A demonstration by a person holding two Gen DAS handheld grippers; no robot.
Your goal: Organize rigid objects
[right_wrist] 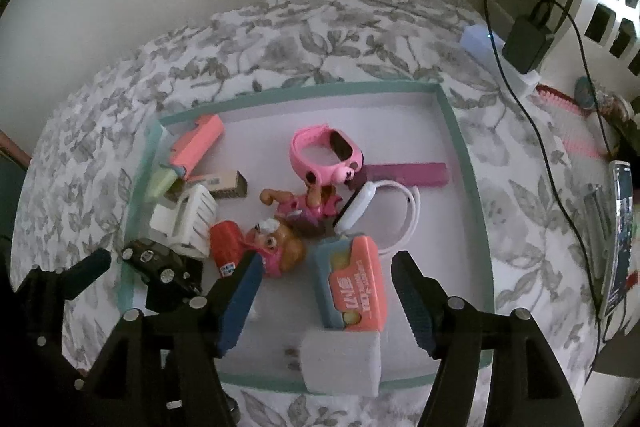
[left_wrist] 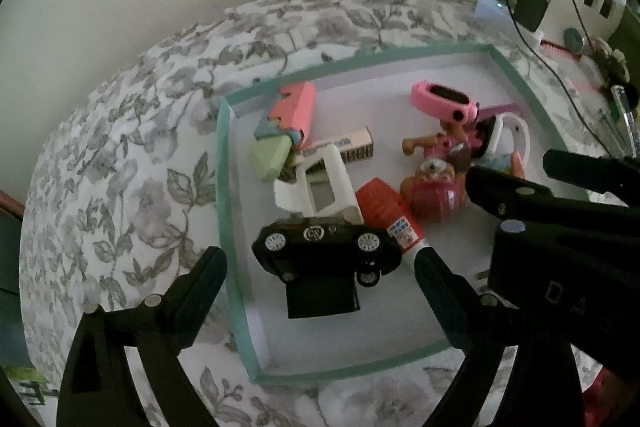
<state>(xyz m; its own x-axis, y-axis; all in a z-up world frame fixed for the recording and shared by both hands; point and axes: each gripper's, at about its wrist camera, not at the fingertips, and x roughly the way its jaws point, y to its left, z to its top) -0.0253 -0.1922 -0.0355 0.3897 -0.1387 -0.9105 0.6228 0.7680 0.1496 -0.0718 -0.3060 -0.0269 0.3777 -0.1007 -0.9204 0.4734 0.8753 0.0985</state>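
A teal-rimmed white tray (left_wrist: 224,187) (right_wrist: 468,187) lies on a floral bedspread and holds several toys. My left gripper (left_wrist: 318,263) stands open over its near left corner. A black toy car (left_wrist: 328,247) (right_wrist: 160,263) lies between its fingers on a black block (left_wrist: 320,295), and the pads do not press it. My right gripper (right_wrist: 324,263) is open above an orange and blue box (right_wrist: 352,287) and a white block (right_wrist: 340,363), touching neither. Also in the tray are a red glue bottle (left_wrist: 384,215), a pup figure (right_wrist: 280,247) and a pink watch (right_wrist: 324,155).
A white toy part (left_wrist: 316,187), pastel blocks (left_wrist: 288,123), a white watch (right_wrist: 384,215) and a purple bar (right_wrist: 408,173) crowd the tray. A black charger with its cable (right_wrist: 524,43) and a phone (right_wrist: 620,227) lie to the right. A wall stands behind the bed.
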